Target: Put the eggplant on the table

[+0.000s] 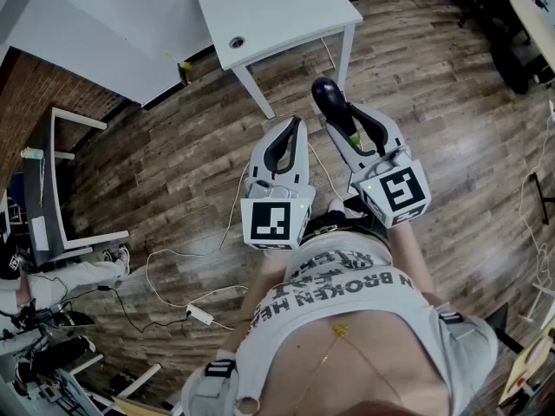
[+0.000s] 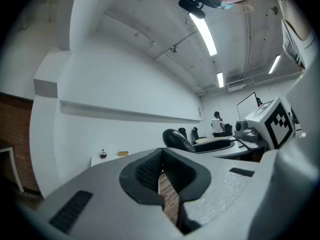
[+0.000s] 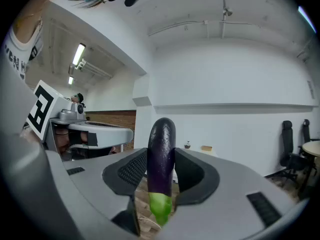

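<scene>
A dark purple eggplant [image 1: 327, 96] with a green stem end is clamped between the jaws of my right gripper [image 1: 342, 118], its rounded end pointing forward past the fingertips. In the right gripper view the eggplant [image 3: 161, 139] stands upright between the black pads of the right gripper [image 3: 161, 156], stem end down. My left gripper [image 1: 295, 124] is level beside it on the left, shut with nothing in it; in its own view the left gripper [image 2: 162, 159] has its tips together. The white table [image 1: 269, 7] stands just ahead of both grippers, over a wood floor.
A round hole [image 1: 236, 42] sits in the table's near-left corner. Cables and a power strip [image 1: 199, 313] lie on the floor at left. A desk frame [image 1: 61, 189] and a seated person [image 1: 61, 276] are at far left; office chairs [image 1: 512, 50] are at upper right.
</scene>
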The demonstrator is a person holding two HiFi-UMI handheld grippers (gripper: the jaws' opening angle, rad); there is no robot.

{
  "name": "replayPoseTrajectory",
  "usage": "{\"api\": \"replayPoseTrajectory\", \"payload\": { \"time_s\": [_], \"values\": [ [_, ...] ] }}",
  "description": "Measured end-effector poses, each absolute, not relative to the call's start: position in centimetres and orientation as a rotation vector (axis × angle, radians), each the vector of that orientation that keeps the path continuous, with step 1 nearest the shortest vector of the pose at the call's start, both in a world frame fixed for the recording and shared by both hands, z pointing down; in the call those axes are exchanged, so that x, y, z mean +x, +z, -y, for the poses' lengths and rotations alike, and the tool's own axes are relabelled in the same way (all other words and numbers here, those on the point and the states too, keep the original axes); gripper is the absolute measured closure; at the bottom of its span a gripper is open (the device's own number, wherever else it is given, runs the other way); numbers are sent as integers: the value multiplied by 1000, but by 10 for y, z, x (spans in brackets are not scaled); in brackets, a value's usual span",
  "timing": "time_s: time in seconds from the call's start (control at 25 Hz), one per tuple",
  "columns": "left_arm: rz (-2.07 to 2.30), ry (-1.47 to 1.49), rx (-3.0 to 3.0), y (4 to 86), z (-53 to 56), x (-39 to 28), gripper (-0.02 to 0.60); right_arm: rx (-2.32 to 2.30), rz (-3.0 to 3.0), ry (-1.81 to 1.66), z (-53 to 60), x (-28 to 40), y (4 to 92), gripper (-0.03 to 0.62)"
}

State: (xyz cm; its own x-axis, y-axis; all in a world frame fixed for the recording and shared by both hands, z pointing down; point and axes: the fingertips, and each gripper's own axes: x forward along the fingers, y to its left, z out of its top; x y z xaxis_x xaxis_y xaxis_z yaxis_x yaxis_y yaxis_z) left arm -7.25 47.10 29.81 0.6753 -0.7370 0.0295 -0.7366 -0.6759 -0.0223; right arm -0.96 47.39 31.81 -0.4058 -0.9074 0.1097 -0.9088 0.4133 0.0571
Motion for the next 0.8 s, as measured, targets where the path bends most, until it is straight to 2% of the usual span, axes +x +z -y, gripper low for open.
{"api": "replayPoseTrajectory", "payload": {
  "time_s": [0.48, 0.8],
  "values": [
    [-1360, -107, -2877, 323, -462, -74, 575, 1535, 2584, 52, -459, -5, 338, 422],
    [-1334, -85, -2933, 332, -407, -91, 575, 1570, 2568, 46, -408, -21, 339, 422]
  ]
}}
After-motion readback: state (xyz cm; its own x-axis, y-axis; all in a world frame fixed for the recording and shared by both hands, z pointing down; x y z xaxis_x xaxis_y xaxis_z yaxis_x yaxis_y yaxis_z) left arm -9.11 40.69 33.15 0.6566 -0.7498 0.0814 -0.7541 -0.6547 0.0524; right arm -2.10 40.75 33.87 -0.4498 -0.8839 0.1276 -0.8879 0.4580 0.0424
